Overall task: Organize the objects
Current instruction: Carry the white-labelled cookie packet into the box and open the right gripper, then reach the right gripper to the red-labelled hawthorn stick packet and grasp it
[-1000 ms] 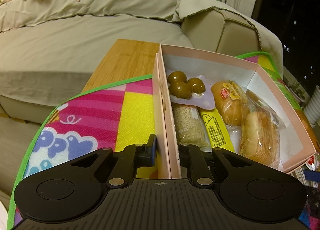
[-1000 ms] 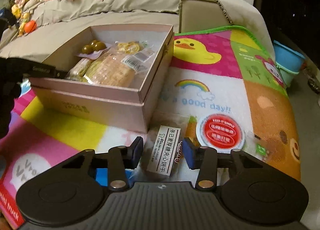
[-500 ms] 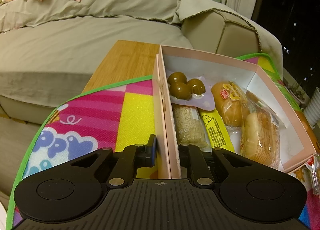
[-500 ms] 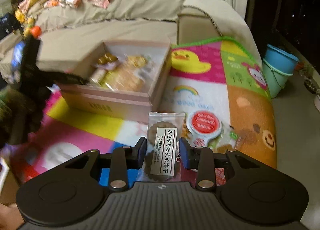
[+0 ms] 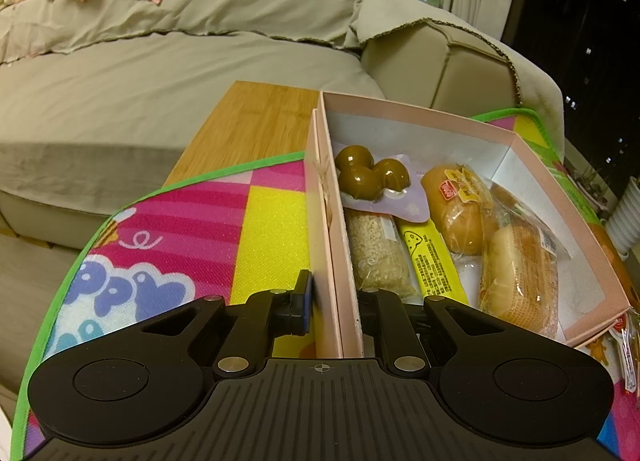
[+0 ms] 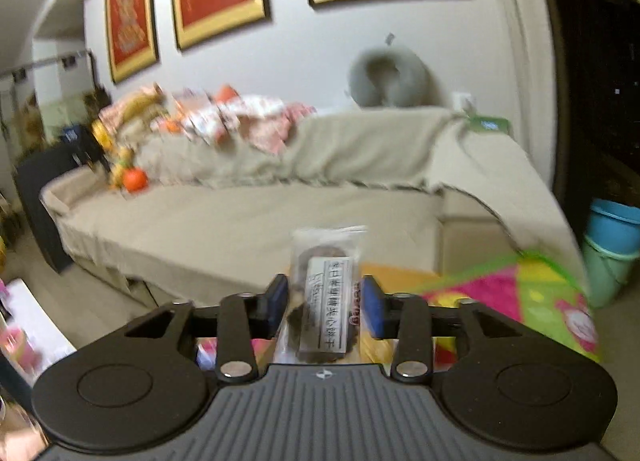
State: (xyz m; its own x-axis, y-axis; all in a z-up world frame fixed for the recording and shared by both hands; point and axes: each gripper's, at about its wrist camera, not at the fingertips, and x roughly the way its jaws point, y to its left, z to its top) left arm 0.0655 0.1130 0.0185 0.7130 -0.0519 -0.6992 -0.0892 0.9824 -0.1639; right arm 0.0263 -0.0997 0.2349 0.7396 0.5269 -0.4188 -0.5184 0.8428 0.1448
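Left gripper (image 5: 329, 301) is pinching the near wall of the pink box (image 5: 332, 245), one finger outside and one inside. Just past its inside finger, bread packs (image 5: 520, 273) and brown balls (image 5: 370, 175) are lying in the box. Right gripper (image 6: 325, 303) is opening its jaws, and a cookie packet (image 6: 326, 289) is standing between them, in front of the blurry sofa (image 6: 248, 217).

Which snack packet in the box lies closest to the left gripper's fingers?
The pale puffed-grain bar, lying lengthwise against the gripped box wall, its end just ahead of the left gripper; the other packets lie farther off.
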